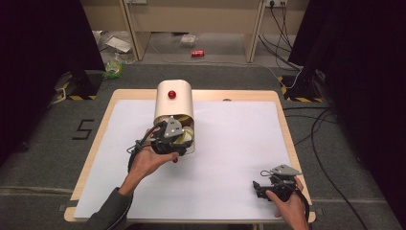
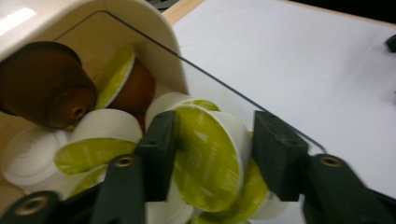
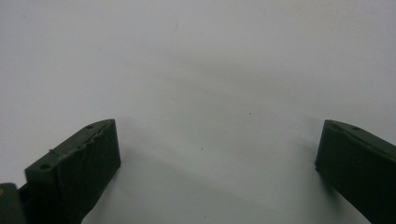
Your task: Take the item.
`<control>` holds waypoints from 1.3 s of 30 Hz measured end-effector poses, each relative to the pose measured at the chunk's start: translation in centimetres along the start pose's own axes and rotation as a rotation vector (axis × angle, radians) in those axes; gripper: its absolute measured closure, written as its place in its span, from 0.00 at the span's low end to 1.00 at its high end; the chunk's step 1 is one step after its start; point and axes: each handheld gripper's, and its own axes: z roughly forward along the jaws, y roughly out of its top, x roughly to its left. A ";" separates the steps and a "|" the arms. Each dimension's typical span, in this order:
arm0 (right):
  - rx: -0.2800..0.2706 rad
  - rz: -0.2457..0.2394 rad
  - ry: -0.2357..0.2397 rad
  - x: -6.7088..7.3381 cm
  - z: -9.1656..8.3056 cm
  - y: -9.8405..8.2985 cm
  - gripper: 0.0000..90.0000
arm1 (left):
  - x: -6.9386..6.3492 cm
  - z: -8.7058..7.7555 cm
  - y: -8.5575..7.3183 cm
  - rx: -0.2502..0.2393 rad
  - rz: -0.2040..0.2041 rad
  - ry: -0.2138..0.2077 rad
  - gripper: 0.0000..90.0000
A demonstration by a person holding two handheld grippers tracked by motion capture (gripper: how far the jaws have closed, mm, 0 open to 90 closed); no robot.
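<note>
A cream canister [image 1: 173, 103] with a red knob [image 1: 171, 94] lies on its side on the white sheet [image 1: 230, 143], its open mouth toward me. Inside are several capsules: white ones with green foil lids and brown ones [image 2: 46, 84]. My left gripper [image 1: 179, 139] is at the mouth. In the left gripper view its jaws [image 2: 212, 135] stand on either side of a white green-lidded capsule [image 2: 205, 158], pads against its sides. My right gripper [image 1: 258, 188] rests at the sheet's near right corner, jaws wide apart [image 3: 217, 154] over bare white sheet.
A small red thing [image 1: 175, 160] lies on the sheet just under the left hand. The wooden table edge [image 1: 287, 139] frames the sheet. On the floor beyond are a red can [image 1: 197, 53], cables and dark stands at both sides.
</note>
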 end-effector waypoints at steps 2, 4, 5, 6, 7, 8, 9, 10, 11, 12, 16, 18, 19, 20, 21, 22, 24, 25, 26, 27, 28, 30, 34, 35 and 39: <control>0.001 0.001 -0.001 0.0 0.0 0.0 0.00 | -0.1 -0.3 0.0 -0.010 0.002 0.003 0.61; 0.001 0.001 0.000 0.0 0.0 0.0 0.00 | -0.2 -0.5 0.1 -0.014 0.006 0.007 0.64; 0.001 0.001 0.000 0.0 0.0 0.0 0.00 | -0.3 -0.7 0.2 -0.021 0.006 0.006 0.64; 0.001 0.000 0.000 0.0 0.0 0.0 0.00 | -0.3 -0.9 0.3 -0.025 0.007 0.005 0.65; 0.001 0.001 -0.001 0.0 0.0 0.0 0.00 | -0.3 -1.2 0.4 -0.028 0.003 0.003 0.67; 0.001 0.001 -0.001 0.0 0.0 0.0 0.00 | -0.3 -1.2 0.4 -0.028 0.003 0.003 0.68; 0.001 0.000 -0.001 0.0 0.0 0.0 0.00 | -0.3 -1.3 0.5 -0.033 -0.004 0.000 0.68; 0.001 0.000 -0.001 0.0 0.0 0.0 0.00 | -0.1 -1.6 0.6 -0.038 -0.020 -0.003 0.69; 0.001 0.000 -0.001 0.0 0.0 0.0 0.00 | -0.1 -1.6 0.6 -0.038 -0.020 -0.003 0.70; 0.001 -0.001 0.000 0.0 0.0 0.0 0.00 | 0.0 -1.7 0.6 -0.035 -0.022 -0.005 0.70; 0.001 0.000 0.000 0.0 0.0 0.0 0.00 | -0.2 -1.6 0.6 -0.022 -0.018 0.003 0.70; 0.001 0.000 0.000 0.0 0.0 0.0 0.00 | -0.3 -1.5 0.6 -0.018 -0.018 0.009 0.70; 0.001 0.000 0.000 0.0 0.0 0.0 0.00 | -0.4 -1.5 0.6 -0.017 -0.019 0.011 0.70; 0.001 0.000 0.000 0.0 0.0 0.0 0.00 | -0.4 -1.5 0.5 -0.017 -0.018 0.012 0.70; 0.001 0.000 0.000 0.0 0.0 0.0 0.00 | -0.4 -1.5 0.5 -0.017 -0.019 0.013 0.70; 0.001 -0.001 0.000 0.0 0.0 0.0 0.00 | -0.4 -1.5 0.5 -0.019 -0.021 0.011 0.70; 0.001 -0.001 -0.001 0.0 0.0 0.0 0.00 | 0.0 -1.8 0.6 -0.027 -0.039 -0.011 0.71; 0.001 -0.001 -0.001 0.0 0.0 0.0 0.00 | 0.0 -1.8 0.6 -0.027 -0.039 -0.011 0.71; 0.001 0.000 0.000 0.0 0.0 0.0 0.00 | 0.3 -2.0 0.6 -0.038 -0.057 -0.026 0.71; 0.001 -0.001 0.000 0.0 0.0 0.0 0.00 | 0.6 -2.2 0.6 -0.046 -0.073 -0.041 0.72; 0.001 -0.001 0.000 0.0 0.0 0.0 0.00 | 0.8 -2.5 0.6 -0.050 -0.083 -0.052 0.72; 0.001 -0.001 -0.001 0.0 0.0 0.0 0.00 | 0.8 -3.0 0.5 -0.044 -0.077 -0.068 0.72; 0.001 -0.001 -0.001 0.0 0.0 0.0 0.00 | 0.7 -3.0 0.5 -0.044 -0.080 -0.074 0.72; 0.001 0.000 -0.001 0.0 0.0 0.0 0.00 | 0.6 -2.9 0.5 -0.043 -0.080 -0.082 0.72; 0.001 -0.001 -0.001 0.0 0.0 0.0 0.00 | 0.6 -3.1 0.4 -0.043 -0.082 -0.089 0.72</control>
